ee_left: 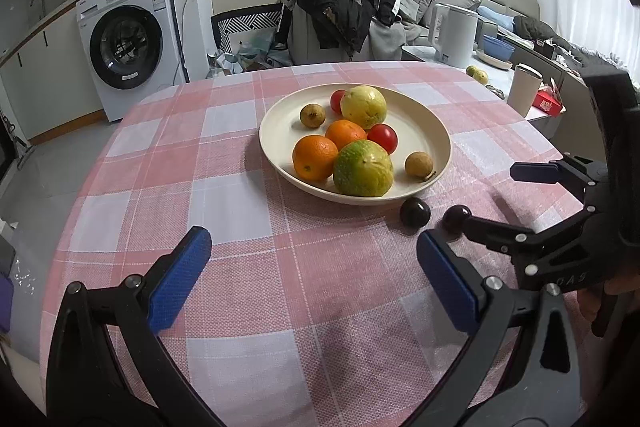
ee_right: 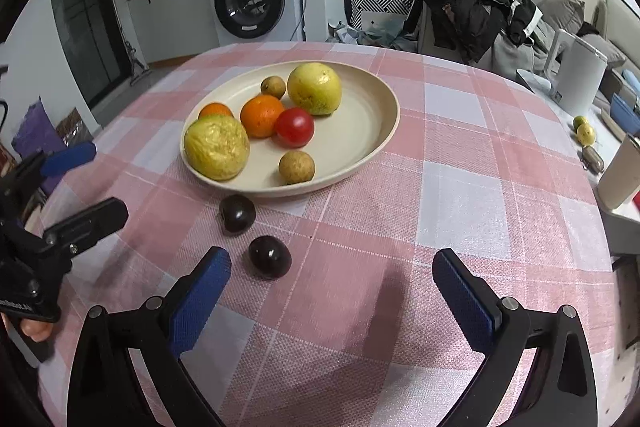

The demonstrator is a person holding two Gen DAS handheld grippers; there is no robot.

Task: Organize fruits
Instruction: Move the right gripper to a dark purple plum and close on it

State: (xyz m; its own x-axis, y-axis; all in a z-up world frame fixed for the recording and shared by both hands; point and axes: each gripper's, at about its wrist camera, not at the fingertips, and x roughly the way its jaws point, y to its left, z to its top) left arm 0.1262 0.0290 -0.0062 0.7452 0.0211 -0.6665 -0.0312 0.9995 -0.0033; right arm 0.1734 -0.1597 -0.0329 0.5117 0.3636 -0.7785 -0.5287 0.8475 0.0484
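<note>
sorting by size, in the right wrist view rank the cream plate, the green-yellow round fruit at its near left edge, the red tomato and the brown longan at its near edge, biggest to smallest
1. cream plate
2. green-yellow round fruit
3. red tomato and brown longan: the tomato looks only slightly bigger, and the longan lies nearer the camera, so their order is unsure.

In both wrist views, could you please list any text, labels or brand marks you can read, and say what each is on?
Nothing reads with certainty.
Washing machine: display, badge and stickers too small and blurred.
Right gripper: pale embossed letters on its body, upside down, not legible.
Left gripper: faint print at its lower edge, blurred.
Red box: pattern or print, unreadable.
</note>
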